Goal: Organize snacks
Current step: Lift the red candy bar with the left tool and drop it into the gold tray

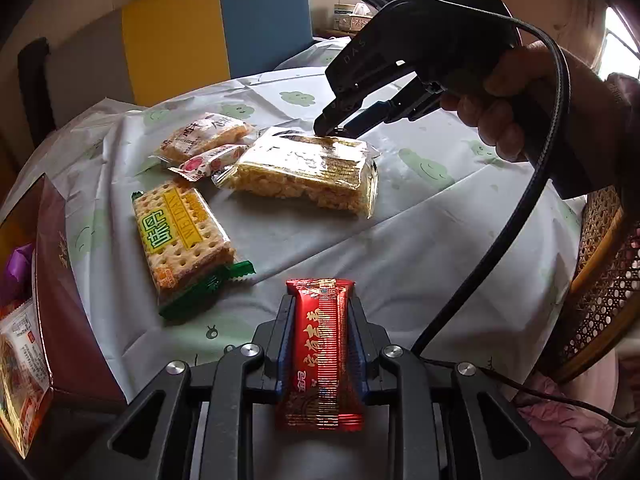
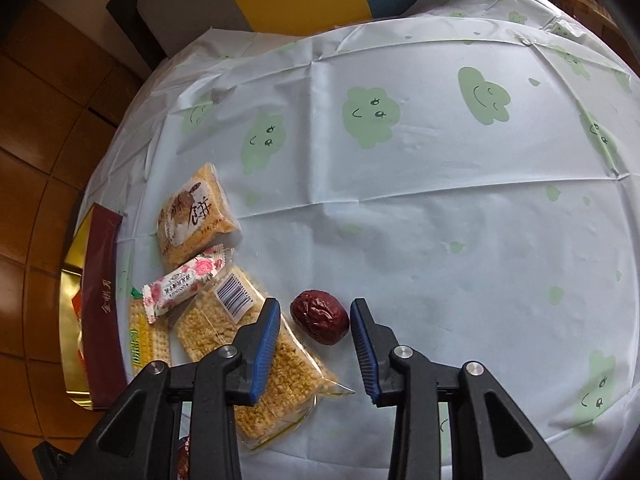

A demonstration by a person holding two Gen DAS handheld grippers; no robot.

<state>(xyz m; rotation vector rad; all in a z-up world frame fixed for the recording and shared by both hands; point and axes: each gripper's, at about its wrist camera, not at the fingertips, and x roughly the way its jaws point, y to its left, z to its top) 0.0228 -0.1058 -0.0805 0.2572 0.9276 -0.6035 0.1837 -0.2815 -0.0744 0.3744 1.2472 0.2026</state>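
My left gripper [image 1: 319,312] is shut on a red foil snack bar [image 1: 320,356], held above the table. My right gripper [image 2: 316,320] is open, its blue pads on either side of a dark red dried date [image 2: 320,317] lying on the tablecloth; in the left wrist view it [image 1: 334,128] hovers at the far edge of the big clear rice-crisp pack [image 1: 308,170]. Near it lie a smaller rice-crisp pack [image 2: 194,216], a rose-print candy [image 2: 184,284] and a yellow-green cracker pack [image 1: 184,240].
A dark red box with a gold inside [image 2: 100,320] stands at the table's left edge and holds some snacks [image 1: 18,376]. The tablecloth [image 2: 440,208] is white with green clouds. A wicker chair [image 1: 600,280] is on the right; a yellow and blue chair back [image 1: 216,32] is behind the table.
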